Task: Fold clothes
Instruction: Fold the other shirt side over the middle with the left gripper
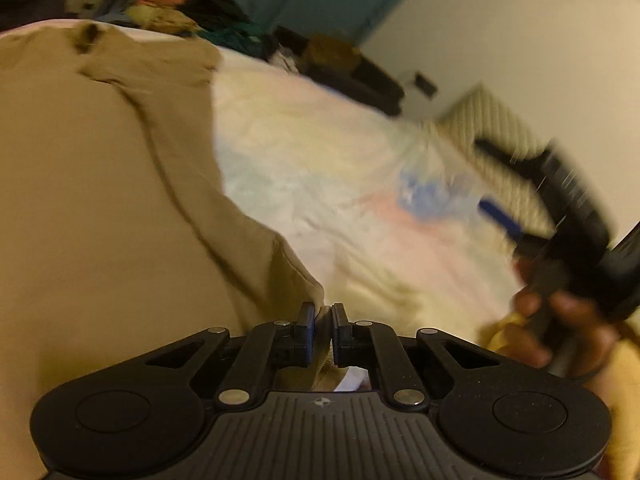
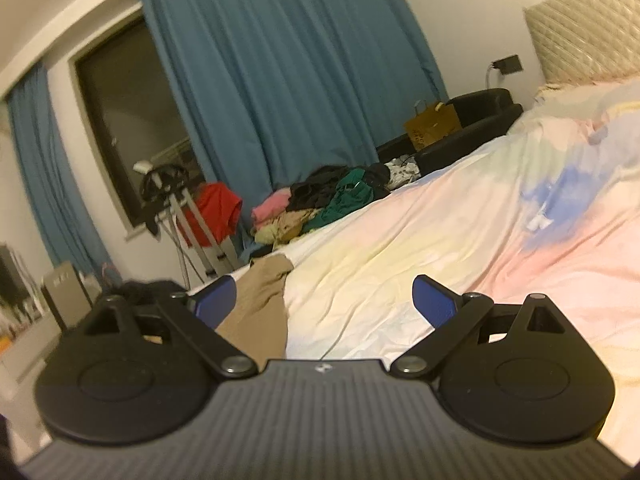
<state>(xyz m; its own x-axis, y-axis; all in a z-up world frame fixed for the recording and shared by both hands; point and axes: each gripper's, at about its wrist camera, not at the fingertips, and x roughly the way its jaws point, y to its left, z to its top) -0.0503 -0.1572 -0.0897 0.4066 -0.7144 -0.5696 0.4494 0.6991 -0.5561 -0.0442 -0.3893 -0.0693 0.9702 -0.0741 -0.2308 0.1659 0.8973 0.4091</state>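
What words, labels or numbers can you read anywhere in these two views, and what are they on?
None can be read.
Brown paper bag by the black sofa: dark print, too small and blurred.
Grey box near the window: faint marking, unreadable.
Each gripper body carries only a small round emblem, no letters.

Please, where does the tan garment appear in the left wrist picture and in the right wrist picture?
Left wrist view: the tan garment fills the left half, its edge pinched in the left claw.
Right wrist view: it lies low and left of centre between the open right claw's fingers.
Shared landmark: the pile of clothes by the blue curtain.
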